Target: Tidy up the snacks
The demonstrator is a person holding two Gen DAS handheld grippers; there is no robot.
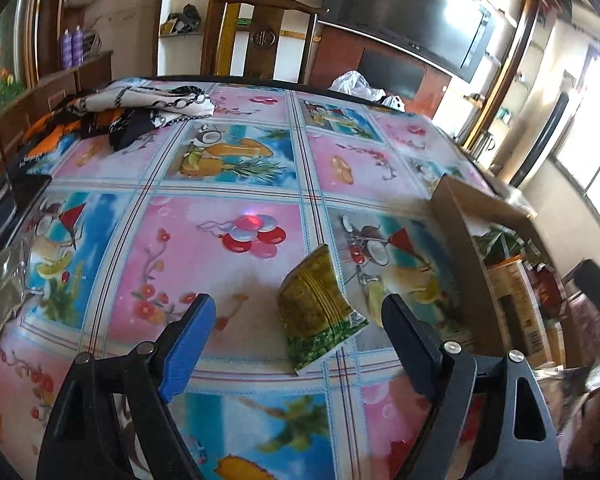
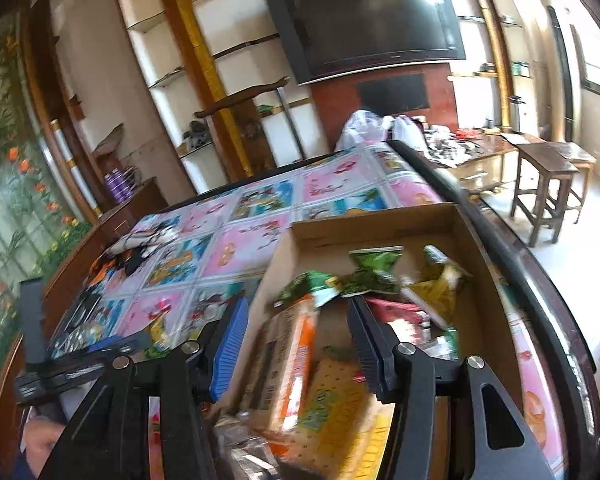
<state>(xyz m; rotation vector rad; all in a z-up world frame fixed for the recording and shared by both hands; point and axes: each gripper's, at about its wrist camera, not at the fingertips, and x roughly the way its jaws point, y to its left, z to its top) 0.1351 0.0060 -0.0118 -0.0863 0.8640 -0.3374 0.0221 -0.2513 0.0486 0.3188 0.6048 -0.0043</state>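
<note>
I see a table under a pink-and-blue fruit-print tablecloth (image 1: 236,184); a dark television (image 2: 364,24) hangs on the far wall. One cardboard box (image 2: 466,240) stands at the table's right edge, packets heaped inside, count unclear. One green-yellow snack packet (image 1: 320,308) lies beside it. My left gripper (image 1: 296,336) hangs open over that packet; my right gripper (image 2: 296,344) is open above the box, empty.

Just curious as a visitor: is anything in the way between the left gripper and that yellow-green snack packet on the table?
Nothing visible. The left gripper has open jaws, and the snack packet lies alone on the tablecloth just ahead of them.
</note>
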